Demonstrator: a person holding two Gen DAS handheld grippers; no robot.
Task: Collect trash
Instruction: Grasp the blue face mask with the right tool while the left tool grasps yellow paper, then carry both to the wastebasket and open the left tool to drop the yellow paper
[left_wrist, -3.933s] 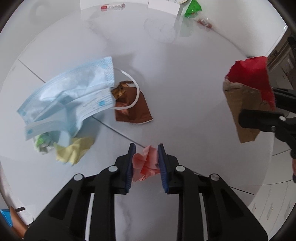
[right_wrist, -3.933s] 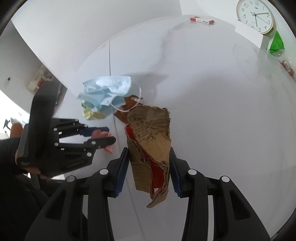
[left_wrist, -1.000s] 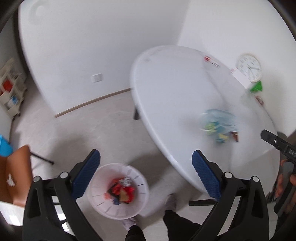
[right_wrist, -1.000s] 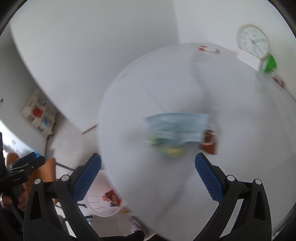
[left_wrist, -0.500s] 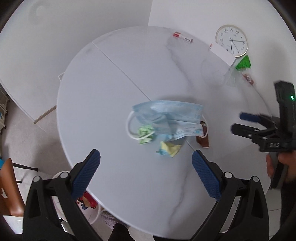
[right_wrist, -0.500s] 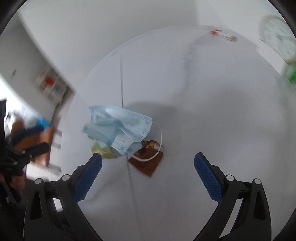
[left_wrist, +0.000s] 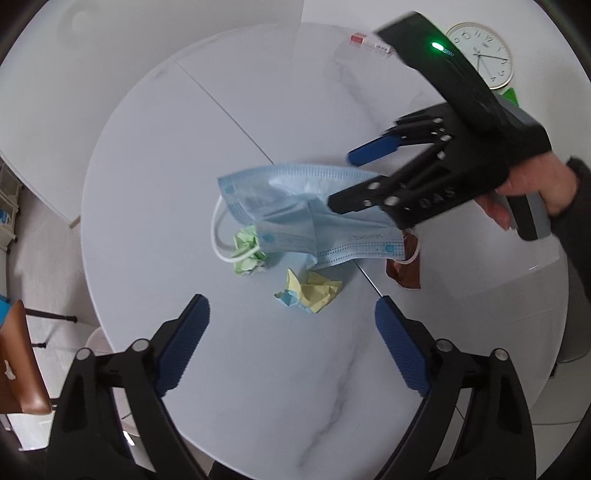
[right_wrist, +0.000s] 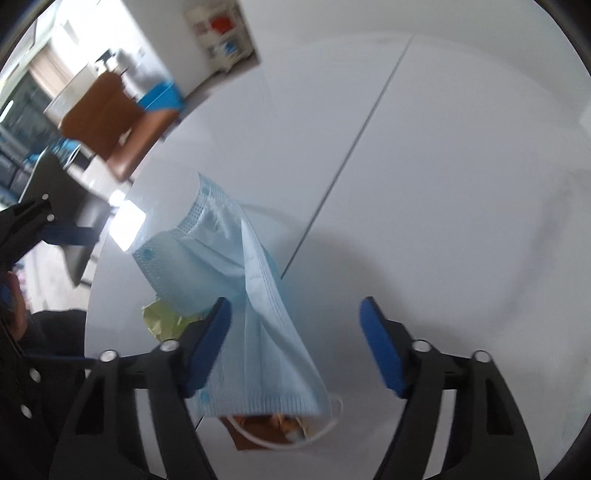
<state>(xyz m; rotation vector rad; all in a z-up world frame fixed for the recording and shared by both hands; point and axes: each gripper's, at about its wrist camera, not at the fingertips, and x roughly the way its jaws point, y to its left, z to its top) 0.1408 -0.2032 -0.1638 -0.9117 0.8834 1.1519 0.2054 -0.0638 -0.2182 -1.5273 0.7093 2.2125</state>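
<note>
Both grippers down over the trash heap on the round white table (left_wrist: 155, 206)!

The right gripper (right_wrist: 295, 328) has just been narrowing, jaws part open, the blue face mask (right_wrist: 255, 310) between them with neither pad pressing it. The left gripper (left_wrist: 291, 339) has been narrowing too, wide and empty, just short of the yellow paper ball (left_wrist: 314, 291). A green paper ball (left_wrist: 249, 251) sits left of the mask, a brown wrapper (left_wrist: 406, 269) right. Marble-veined top with a seam; a wall clock (left_wrist: 484, 55) at the far side, a brown chair (left_wrist: 18, 369) on the floor to the left.
</note>
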